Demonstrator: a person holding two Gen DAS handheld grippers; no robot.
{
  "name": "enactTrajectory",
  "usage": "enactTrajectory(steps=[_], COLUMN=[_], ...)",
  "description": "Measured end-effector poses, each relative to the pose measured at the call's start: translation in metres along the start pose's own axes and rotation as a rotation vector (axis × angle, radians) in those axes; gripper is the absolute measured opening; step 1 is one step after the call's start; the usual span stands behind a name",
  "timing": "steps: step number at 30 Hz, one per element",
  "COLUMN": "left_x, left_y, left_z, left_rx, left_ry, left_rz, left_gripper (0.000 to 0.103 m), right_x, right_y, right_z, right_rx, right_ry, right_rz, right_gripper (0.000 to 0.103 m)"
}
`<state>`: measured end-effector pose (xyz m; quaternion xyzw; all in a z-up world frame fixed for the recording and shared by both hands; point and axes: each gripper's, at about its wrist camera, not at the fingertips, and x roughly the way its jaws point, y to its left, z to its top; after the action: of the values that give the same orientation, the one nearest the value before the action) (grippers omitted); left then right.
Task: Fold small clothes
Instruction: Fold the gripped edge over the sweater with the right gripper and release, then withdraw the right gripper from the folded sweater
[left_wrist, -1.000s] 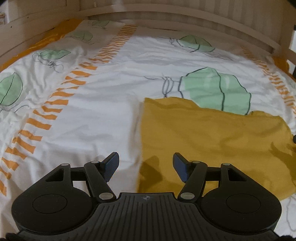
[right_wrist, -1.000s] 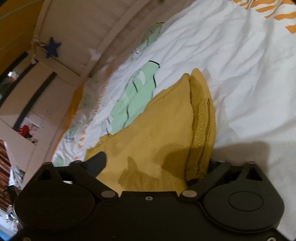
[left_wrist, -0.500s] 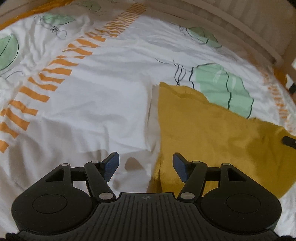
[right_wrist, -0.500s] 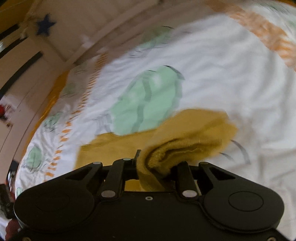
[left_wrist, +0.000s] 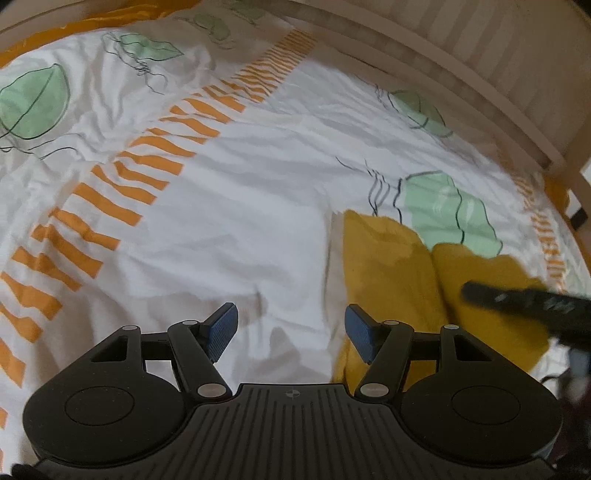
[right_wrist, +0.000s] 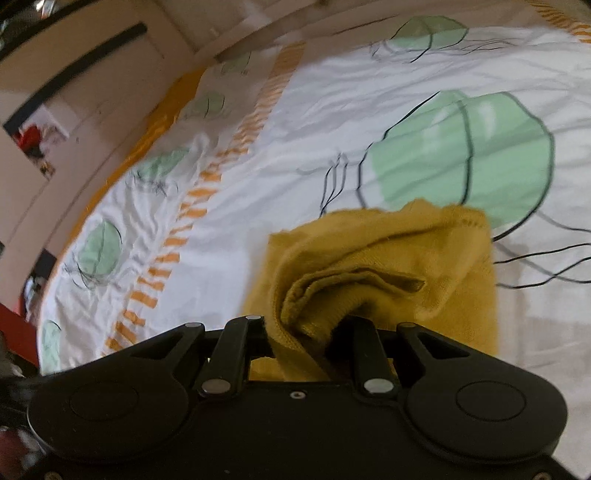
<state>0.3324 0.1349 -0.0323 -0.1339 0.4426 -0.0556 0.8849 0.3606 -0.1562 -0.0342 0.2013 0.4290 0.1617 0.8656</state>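
A mustard-yellow small garment (left_wrist: 391, 273) lies on the bed at the right of the left wrist view. My left gripper (left_wrist: 291, 332) is open and empty, low over the white sheet just left of the garment's edge. My right gripper (right_wrist: 306, 332) is shut on a bunched fold of the yellow garment (right_wrist: 369, 269) and holds it lifted over the rest of the cloth. The right gripper also shows as a dark blurred shape in the left wrist view (left_wrist: 524, 301), over the garment's right part. Its fingertips are hidden by the cloth.
The bed has a white cover (left_wrist: 229, 229) with green jellyfish prints and orange striped bands. A pale wooden bed rail (left_wrist: 443, 62) runs along the far side. A wall and furniture (right_wrist: 74, 74) stand beyond the bed's left edge in the right wrist view.
My right gripper closed on the garment's right edge and carried it up and over toward the left. My left gripper drifted left, off the garment and onto the sheet.
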Motion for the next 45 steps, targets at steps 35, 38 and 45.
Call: enactTrajectory(steps=[35,38,45], left_x=[-0.011,-0.008,-0.001], left_y=[0.020,0.015,0.003], left_z=[0.006,0.003,-0.005], left_rx=[-0.077,-0.059,-0.014], left_ry=[-0.019,-0.007,0.021], left_rz=[-0.016,-0.022,-0.046], left_gripper=[0.062,0.062,0.062], right_x=[-0.010,-0.017,-0.029], right_y=[0.029,0.023,0.042], right_z=[-0.012,-0.025,-0.079], right_rx=[-0.083,-0.100,-0.269], right_ry=[-0.141,-0.128,-0.124], right_rz=[0.018,0.000,-0.009], right_gripper=[0.072,0.072,0.072])
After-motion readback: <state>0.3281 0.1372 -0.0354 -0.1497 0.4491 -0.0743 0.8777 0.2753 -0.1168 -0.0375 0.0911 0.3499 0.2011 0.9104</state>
